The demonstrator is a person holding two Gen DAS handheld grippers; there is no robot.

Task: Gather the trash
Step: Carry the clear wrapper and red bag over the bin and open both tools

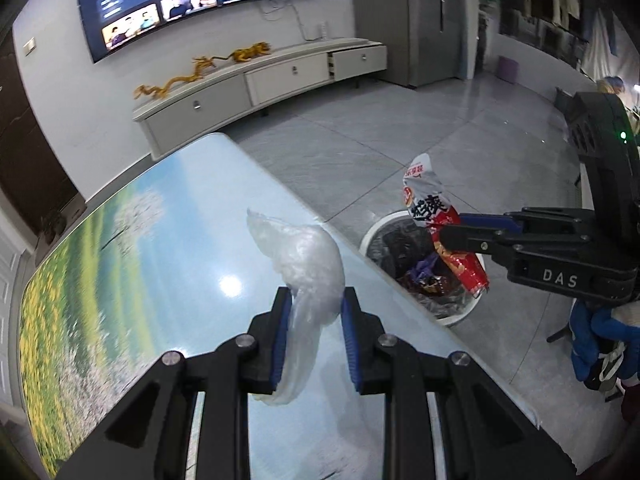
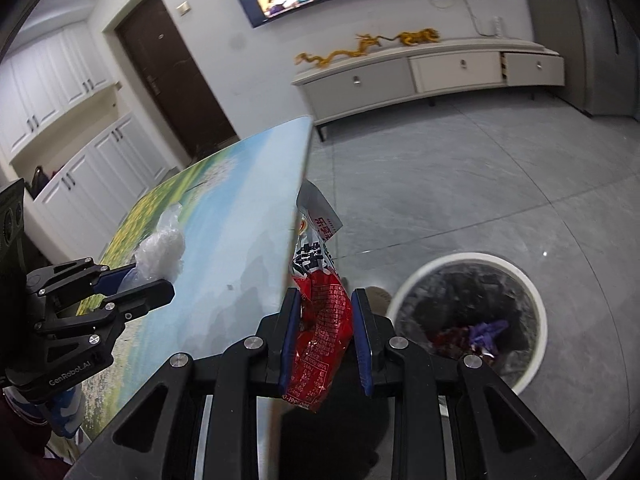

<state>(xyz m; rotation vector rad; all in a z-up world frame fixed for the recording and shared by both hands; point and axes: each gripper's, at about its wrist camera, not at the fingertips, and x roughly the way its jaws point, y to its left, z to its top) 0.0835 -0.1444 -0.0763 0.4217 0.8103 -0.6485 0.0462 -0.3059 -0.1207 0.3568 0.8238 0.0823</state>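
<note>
Table (image 1: 120,240) glossy, meadow print, under left gripper (image 1: 314,304) pinching plastic bag (image 1: 304,256) | right gripper (image 2: 325,300) pinching snack wrapper (image 2: 326,312), bin (image 2: 532,308) on tiled floor (image 2: 480,180) ahead-right

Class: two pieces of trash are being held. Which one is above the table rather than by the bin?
The clear plastic bag in the left gripper; the red snack wrapper, in the right gripper, hangs beside the bin.

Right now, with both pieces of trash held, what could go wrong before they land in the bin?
1. The red snack wrapper in the right gripper hangs near the table edge, beside the trash bin; released here, it might miss.
2. The clear plastic bag in the left gripper is over the table, and its loose tail could slip out in transit.
</note>
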